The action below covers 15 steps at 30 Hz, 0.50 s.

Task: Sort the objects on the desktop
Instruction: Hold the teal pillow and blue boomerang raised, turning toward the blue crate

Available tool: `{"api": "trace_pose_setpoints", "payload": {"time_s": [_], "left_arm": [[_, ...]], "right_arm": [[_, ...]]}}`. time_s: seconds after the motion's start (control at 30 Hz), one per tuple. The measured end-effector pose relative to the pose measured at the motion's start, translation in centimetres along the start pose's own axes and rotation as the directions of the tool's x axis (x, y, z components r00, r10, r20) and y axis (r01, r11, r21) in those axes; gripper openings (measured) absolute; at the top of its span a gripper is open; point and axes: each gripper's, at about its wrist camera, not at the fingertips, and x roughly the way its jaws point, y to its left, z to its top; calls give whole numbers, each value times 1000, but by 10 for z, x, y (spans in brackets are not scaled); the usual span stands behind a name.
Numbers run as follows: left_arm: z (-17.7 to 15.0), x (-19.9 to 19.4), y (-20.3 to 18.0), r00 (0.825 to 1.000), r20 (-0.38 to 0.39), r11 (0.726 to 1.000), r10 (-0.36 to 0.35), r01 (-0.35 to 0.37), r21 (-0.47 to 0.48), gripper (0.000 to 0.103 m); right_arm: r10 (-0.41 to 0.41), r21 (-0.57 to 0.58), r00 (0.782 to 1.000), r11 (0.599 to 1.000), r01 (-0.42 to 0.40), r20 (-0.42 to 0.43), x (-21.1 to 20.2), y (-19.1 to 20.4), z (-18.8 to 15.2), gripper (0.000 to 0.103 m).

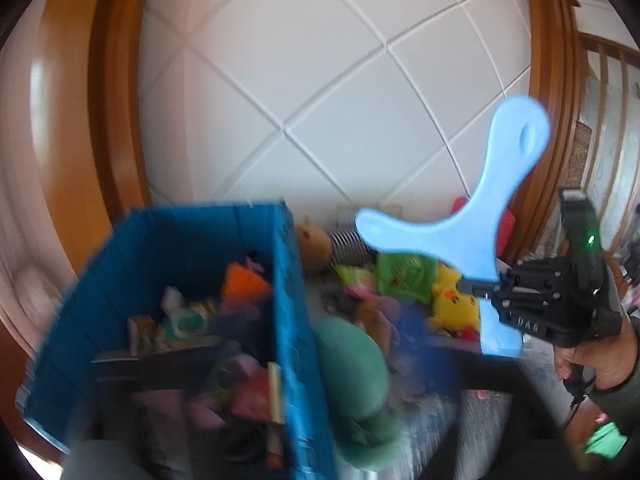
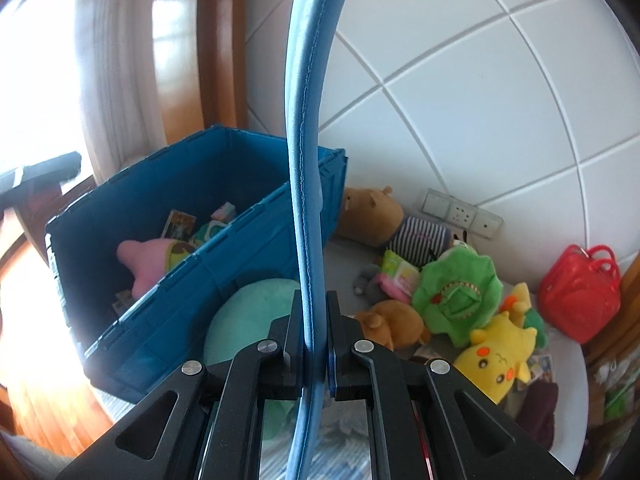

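Right wrist view: our right gripper [image 2: 314, 344] is clamped on a flat light-blue plastic boomerang [image 2: 306, 160], right of the blue plastic crate [image 2: 168, 300]; left jaws aren't visible, apparently spread wide.

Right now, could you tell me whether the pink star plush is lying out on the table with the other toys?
No, the pink star plush lies inside the blue crate, apart from the toys on the table.

The right tool [image 2: 316, 344] is matte black, with angular slotted link arms joined by round silver pins. Its black body carries a green light, pale lettering and a dangling black cord; the hand [image 1: 596, 360] wears a dark green sleeve [image 1: 624, 392].
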Motion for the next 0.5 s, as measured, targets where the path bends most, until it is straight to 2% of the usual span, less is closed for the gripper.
{"api": "trace_pose_setpoints", "payload": {"time_s": [0.1, 0.3, 0.5], "left_arm": [[-17, 25, -17, 997, -65, 999, -42, 42, 3, 103], [-51, 80, -59, 982, -174, 997, -76, 78, 7, 103], [-74, 137, -73, 967, -251, 999, -32, 26, -28, 103]], "right_arm": [[-17, 25, 1000, 1000, 17, -13, 0, -10, -8, 8], [-48, 58, 998, 997, 50, -31, -9, -40, -25, 8], [-59, 72, 996, 995, 64, -65, -14, -78, -47, 8]]}}
